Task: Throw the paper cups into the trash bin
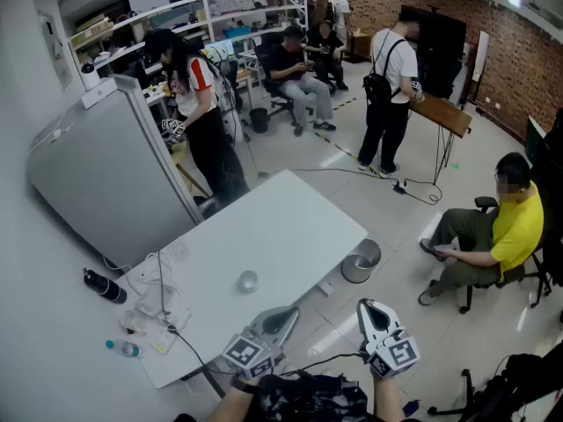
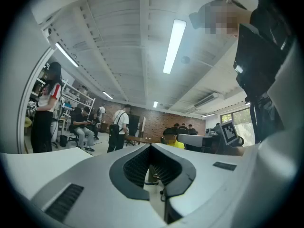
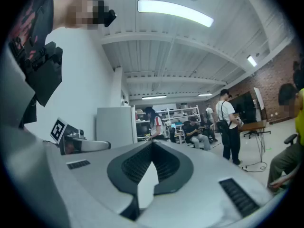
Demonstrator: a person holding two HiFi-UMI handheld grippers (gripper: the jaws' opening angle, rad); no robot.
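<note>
Left hand-held gripper (image 1: 283,316): jaws together, nothing between them; its own view (image 2: 151,146) shows the tips meeting and only room behind. Right hand-held gripper (image 1: 367,308): same, jaws closed on nothing, confirmed in the right gripper view (image 3: 152,142). Both are held level, side by side at the near edge of the white tabletop (image 1: 281,227), left one over the tabletop edge, right one over the floor just off it. Neither touches anything. One paper cup (image 1: 248,280) stands upright on the tabletop, just ahead of the left hand-held gripper and apart from it. Trash bin (image 1: 361,261): round, metallic, on the floor just beside the tabletop's right corner, ahead of the right hand-held gripper; contents can't be made out. Loose cables (image 1: 163,301) lie at the tabletop's left end. On the floor left of that: a black bottle (image 1: 104,286) lying down and a clear bottle (image 1: 123,348). Big grey cabinet (image 1: 106,174) beyond the tabletop's far-left side. Further out, a person in yellow (image 1: 510,227) sits at right, and a person with a backpack (image 1: 390,95) stands well behind.
</note>
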